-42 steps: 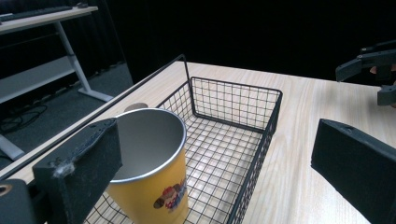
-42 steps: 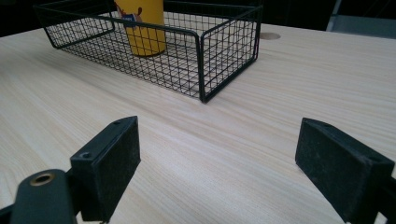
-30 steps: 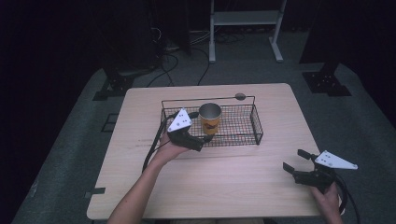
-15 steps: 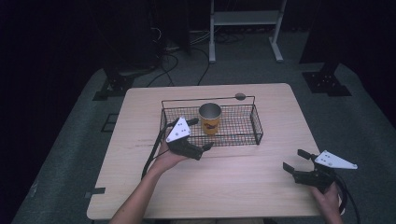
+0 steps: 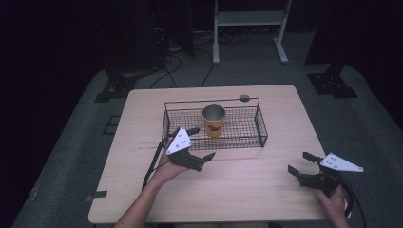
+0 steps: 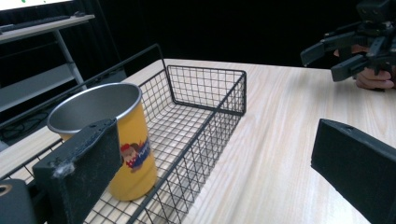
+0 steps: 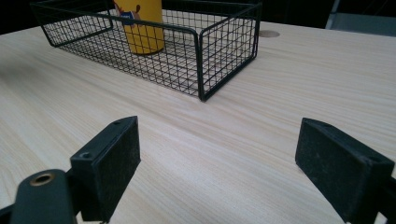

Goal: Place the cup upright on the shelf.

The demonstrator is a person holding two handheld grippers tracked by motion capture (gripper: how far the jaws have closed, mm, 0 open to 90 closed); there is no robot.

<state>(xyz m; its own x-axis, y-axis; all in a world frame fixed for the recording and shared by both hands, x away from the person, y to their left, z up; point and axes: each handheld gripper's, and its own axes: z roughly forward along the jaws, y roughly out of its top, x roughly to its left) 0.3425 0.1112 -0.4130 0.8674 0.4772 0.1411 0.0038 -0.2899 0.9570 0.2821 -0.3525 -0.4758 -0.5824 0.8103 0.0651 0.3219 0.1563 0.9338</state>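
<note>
Yellow cup (image 5: 214,120) upright inside wire basket (image 5: 254,138), left of centre, bench (image 5: 266,190) middle; left gripper (image 5: 199,143) at cup's 7 o'clock, just outside basket front wall, jaws released, holding nothing; right gripper (image 5: 299,164) at bench 4 o'clock, well apart from basket, jaws released, empty.

Basket (image 5: 260,129) wall and arched handle (image 5: 209,100) fence the cup (image 5: 214,120); top open.

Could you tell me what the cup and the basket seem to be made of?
The cup looks like metal: a dull silvery inside and rim, with a glossy yellow printed coat outside. The basket appears to be welded wire mesh with a matte black coating; thin crossing rods show plainly.
</note>
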